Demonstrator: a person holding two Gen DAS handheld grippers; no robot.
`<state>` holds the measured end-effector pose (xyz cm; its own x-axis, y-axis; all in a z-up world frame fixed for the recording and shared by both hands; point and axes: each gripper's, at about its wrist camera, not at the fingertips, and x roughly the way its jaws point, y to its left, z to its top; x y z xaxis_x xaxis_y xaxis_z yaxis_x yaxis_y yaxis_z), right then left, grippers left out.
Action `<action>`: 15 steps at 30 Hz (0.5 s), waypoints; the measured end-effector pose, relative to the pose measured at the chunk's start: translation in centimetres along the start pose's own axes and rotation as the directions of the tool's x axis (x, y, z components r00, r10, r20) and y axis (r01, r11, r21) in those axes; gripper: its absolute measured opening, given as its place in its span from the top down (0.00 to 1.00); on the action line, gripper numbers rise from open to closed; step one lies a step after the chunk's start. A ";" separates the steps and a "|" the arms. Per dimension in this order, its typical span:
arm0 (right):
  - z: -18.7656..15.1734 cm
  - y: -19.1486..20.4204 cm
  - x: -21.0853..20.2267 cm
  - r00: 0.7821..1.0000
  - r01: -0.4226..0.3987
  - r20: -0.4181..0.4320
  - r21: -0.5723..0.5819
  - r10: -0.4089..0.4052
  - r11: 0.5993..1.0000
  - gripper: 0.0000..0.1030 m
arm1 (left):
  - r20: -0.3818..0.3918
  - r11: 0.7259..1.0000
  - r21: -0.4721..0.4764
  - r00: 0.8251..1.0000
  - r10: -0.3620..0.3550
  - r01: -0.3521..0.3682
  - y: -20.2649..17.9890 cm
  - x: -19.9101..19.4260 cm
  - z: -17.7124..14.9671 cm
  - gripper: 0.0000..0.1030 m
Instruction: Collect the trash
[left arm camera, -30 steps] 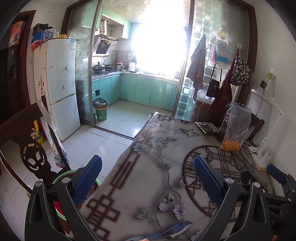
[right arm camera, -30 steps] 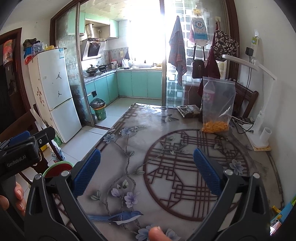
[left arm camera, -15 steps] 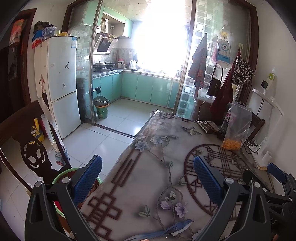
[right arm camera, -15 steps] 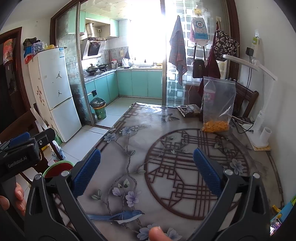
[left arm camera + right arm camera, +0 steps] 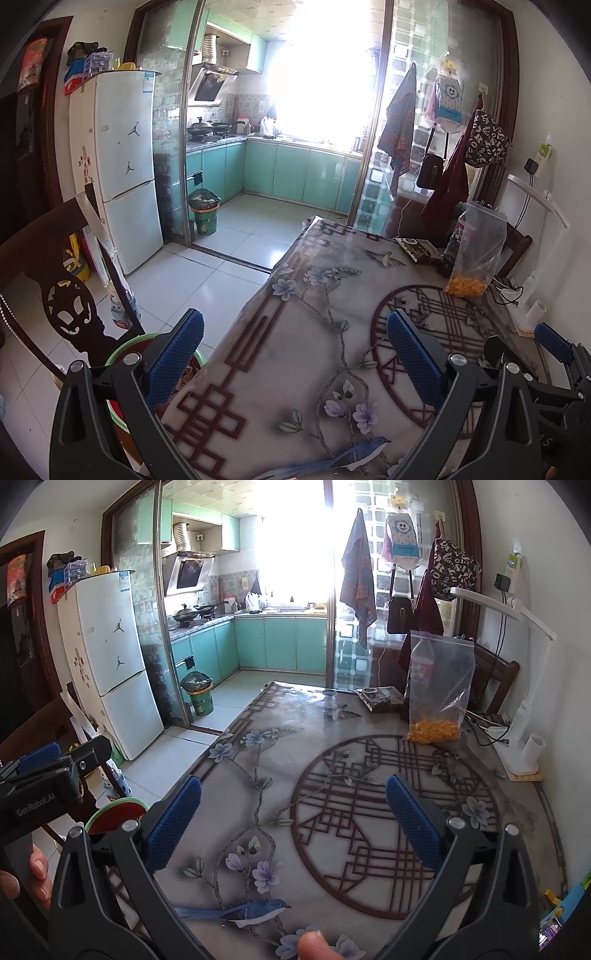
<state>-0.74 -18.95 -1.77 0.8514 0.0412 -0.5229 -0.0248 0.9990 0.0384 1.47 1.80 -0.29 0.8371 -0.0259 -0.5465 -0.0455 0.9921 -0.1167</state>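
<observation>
Right wrist view: clear bag point(image 5: 439, 686) holds orange pieces; both grippers' jaws gape wide, holding nothing.

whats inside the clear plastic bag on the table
The clear plastic bag holds orange pieces heaped at its bottom. A bottle shows through it, but whether it is inside or behind cannot be told.
</observation>
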 end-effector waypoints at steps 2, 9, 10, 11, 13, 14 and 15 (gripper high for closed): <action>0.0 0.0 0.2 1.000 -0.001 -0.002 0.000 0.001 1.000 0.04 | -0.001 1.000 0.000 1.000 0.000 0.000 0.0 0.1 0.0 0.08; -0.1 -0.9 1.1 1.000 0.003 -0.015 0.012 -0.003 1.000 0.04 | -0.018 1.000 0.012 1.000 -0.010 0.011 -0.9 1.2 0.0 0.08; -0.1 -1.1 1.3 1.000 0.004 -0.019 0.016 -0.004 1.000 0.04 | -0.019 1.000 0.017 1.000 -0.009 0.009 -1.2 1.5 -0.1 0.08; -0.1 -1.4 1.5 1.000 0.005 -0.021 0.020 -0.005 1.000 0.04 | -0.022 1.000 0.023 1.000 -0.010 0.010 -1.4 1.7 -0.2 0.08; -0.3 -1.9 2.2 0.999 0.010 -0.033 0.027 -0.009 1.000 0.05 | -0.041 0.999 0.038 0.999 -0.027 0.029 -2.2 2.8 -0.4 0.08; -0.5 -2.4 2.7 0.999 0.011 -0.044 0.035 -0.010 0.999 0.04 | -0.059 0.998 0.047 0.998 -0.037 0.040 -2.6 3.6 -0.6 0.08; -0.8 -2.9 3.3 0.998 0.016 -0.057 0.043 -0.013 0.999 0.04 | -0.085 0.997 0.060 0.996 -0.035 0.040 -3.1 4.9 -1.1 0.08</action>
<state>1.73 -21.73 -4.24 0.8203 0.0290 -0.5712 0.0112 0.9977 0.0668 5.09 -1.58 -3.49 0.7889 -0.0707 -0.6104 0.0209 0.9959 -0.0884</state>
